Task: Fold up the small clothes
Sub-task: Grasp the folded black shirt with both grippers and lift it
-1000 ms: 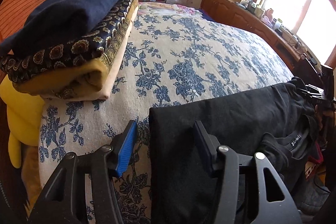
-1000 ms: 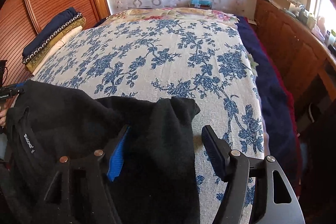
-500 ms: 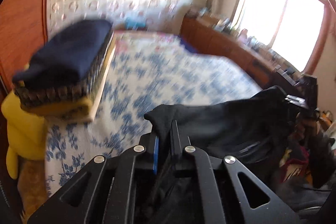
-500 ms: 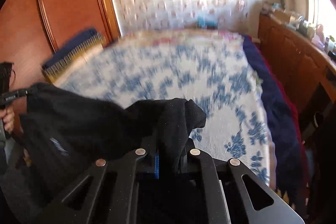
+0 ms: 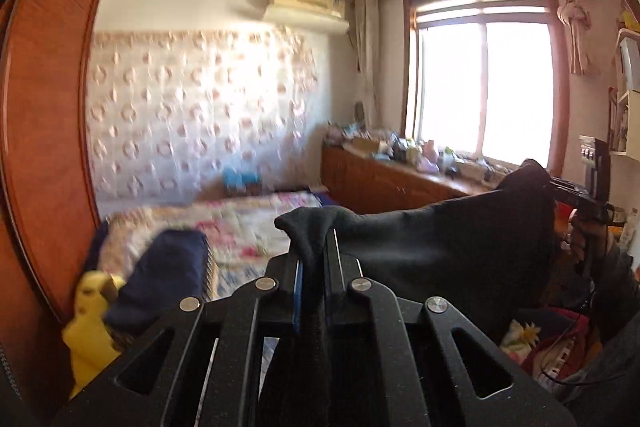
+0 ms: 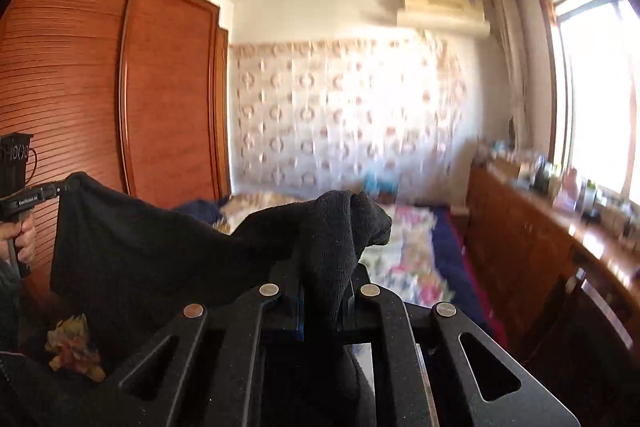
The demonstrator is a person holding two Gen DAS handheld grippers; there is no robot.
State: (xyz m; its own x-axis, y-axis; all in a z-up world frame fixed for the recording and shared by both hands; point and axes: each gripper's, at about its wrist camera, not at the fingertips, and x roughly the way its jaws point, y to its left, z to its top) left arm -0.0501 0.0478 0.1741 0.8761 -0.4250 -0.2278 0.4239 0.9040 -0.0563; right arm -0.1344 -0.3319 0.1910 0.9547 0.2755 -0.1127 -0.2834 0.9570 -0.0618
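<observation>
A black garment (image 5: 452,247) hangs stretched in the air between both grippers, high above the bed. My left gripper (image 5: 316,259) is shut on one corner, a bunch of black cloth sticking out past its pads. In the right wrist view the same garment (image 6: 160,251) spans leftward from my right gripper (image 6: 326,291), which is shut on the other corner. Each view shows the other gripper at the garment's far end, held by a hand (image 6: 22,239). The garment's lower part is hidden below the frames.
The floral bed (image 5: 248,227) lies below and ahead. A stack of folded clothes (image 5: 164,275) with a navy piece on top sits at its left edge by the wooden wardrobe (image 6: 120,107). A cluttered wooden cabinet (image 5: 384,179) runs under the window at the right.
Both grippers shut on the black garment's corners on the bed, then lifted it high and tilted toward level. The garment now hangs in the air between them.
</observation>
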